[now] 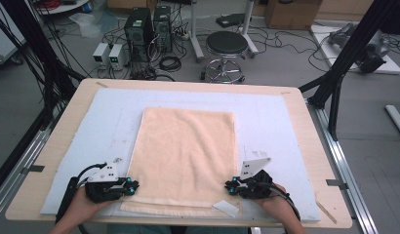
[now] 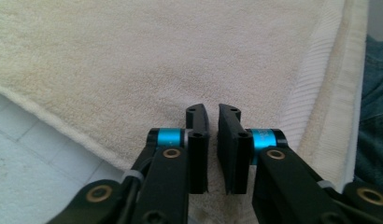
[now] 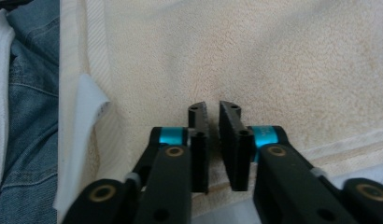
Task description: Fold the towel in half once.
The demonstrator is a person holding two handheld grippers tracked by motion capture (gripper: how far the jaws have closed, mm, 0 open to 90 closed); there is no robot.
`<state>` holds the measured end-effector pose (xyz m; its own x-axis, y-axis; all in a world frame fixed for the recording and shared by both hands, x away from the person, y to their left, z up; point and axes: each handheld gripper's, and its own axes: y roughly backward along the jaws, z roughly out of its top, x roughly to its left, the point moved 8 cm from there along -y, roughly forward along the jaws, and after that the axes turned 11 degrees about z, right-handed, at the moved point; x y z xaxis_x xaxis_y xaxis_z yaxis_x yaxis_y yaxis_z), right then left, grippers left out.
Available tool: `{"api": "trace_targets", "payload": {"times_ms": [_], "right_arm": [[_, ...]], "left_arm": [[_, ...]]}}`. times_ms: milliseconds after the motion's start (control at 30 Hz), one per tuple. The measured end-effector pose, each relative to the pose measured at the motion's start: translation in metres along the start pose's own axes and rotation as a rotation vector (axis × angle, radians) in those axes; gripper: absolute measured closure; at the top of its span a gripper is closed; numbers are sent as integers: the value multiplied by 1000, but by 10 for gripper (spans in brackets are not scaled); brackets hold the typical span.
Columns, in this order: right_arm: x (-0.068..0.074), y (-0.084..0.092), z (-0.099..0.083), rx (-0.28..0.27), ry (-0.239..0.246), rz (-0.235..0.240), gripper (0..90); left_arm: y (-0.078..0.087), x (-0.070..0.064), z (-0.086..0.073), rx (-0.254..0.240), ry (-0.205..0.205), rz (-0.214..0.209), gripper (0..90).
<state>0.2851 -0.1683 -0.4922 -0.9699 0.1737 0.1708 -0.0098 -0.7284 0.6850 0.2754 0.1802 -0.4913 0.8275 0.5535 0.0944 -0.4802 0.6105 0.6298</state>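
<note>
A cream towel (image 1: 188, 156) lies flat on the pale mat, its long side running away from me. My left gripper (image 1: 132, 186) sits at the towel's near left edge and my right gripper (image 1: 230, 187) at its near right edge, both pointing inward. In the left gripper view the jaws (image 2: 213, 112) stand almost together over the towel (image 2: 157, 56), with cream cloth in the narrow slit. The right gripper view has the same: jaws (image 3: 213, 108) nearly closed on the towel (image 3: 297, 56) close to its hem.
A white label (image 1: 226, 208) sticks out at the towel's near right corner, beside my right gripper. The pale mat (image 1: 266, 112) covers a wooden table (image 1: 305, 126). A stool (image 1: 226, 46), computers and cables stand on the floor beyond. The person's jeans (image 3: 31, 93) are just past the near edge.
</note>
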Motion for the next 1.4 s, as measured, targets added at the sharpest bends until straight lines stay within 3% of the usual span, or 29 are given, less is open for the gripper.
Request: {"api": "trace_targets", "payload": {"times_ms": [133,333,433,567,700,800,967,1200,1400], "right_arm": [[2,5,5,4,19,-9,860],[11,25,18,-38,47,-24,863],[17,32,22,-52,57,-18,863],[24,35,19,-48,41,10,858],[18,21,1,-11,-14,35,774],[16,17,-2,-33,-29,42,704],[9,20,9,-77,-28,15,634],[-9,23,17,-104,-70,-34,533],[-20,23,21,-119,-89,-63,519]], "left_arm": [[6,0,7,-23,6,8,875],[25,-3,22,-88,4,14,875],[35,-7,28,-118,14,-4,875],[34,-15,23,-94,1,-27,874],[21,-21,9,-28,5,-62,831],[17,-19,5,-11,8,-52,764],[16,-8,12,-39,34,-24,723],[11,6,27,-80,67,16,663],[3,13,32,-81,81,15,634]]}}
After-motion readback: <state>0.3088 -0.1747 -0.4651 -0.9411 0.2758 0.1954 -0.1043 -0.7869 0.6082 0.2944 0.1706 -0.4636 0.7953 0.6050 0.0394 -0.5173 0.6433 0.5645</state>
